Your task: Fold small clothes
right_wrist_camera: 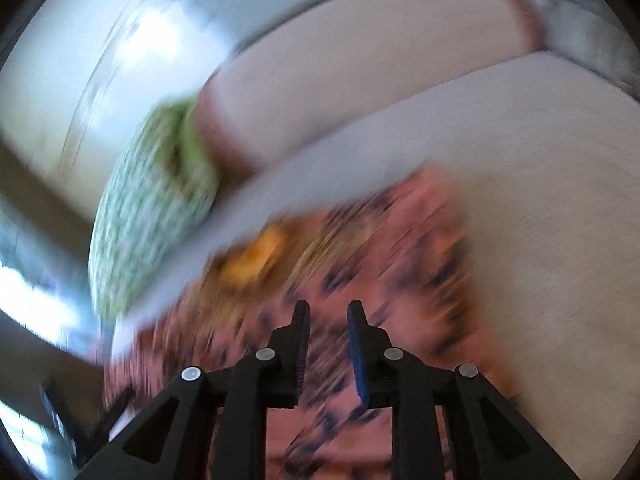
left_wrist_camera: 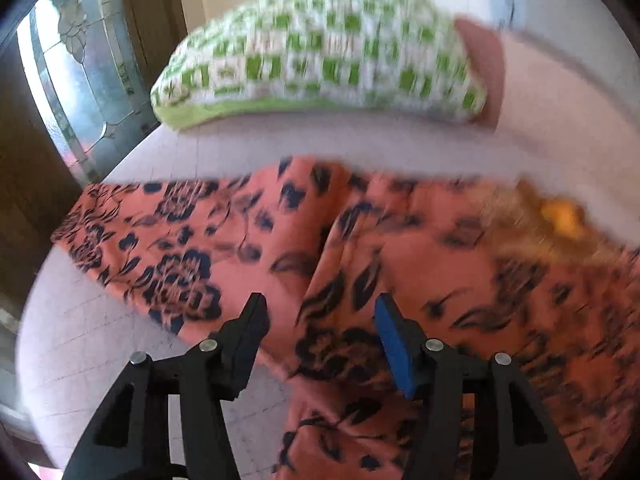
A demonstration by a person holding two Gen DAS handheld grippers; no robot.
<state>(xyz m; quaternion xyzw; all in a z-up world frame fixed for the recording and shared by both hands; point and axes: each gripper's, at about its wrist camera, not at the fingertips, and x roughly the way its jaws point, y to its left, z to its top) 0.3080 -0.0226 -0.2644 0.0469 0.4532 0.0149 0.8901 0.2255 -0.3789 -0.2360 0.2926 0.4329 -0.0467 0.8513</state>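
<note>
Your left claw (left_wrist_camera: 320, 306) is built of matte black plastic: two angular arms, each with a triangular cut-out near its base, joined by linkages pinned with round silver screw heads, two to a side. Its left finger is black all over, while the right finger carries a bright blue pad (left_wrist_camera: 394, 344) on its inner face. Your right claw (right_wrist_camera: 329, 312) has the same make: black arms with triangular openings, four silver pins, one black ridged finger and one finger faced with a ribbed blue pad (right_wrist_camera: 357, 354).
</note>
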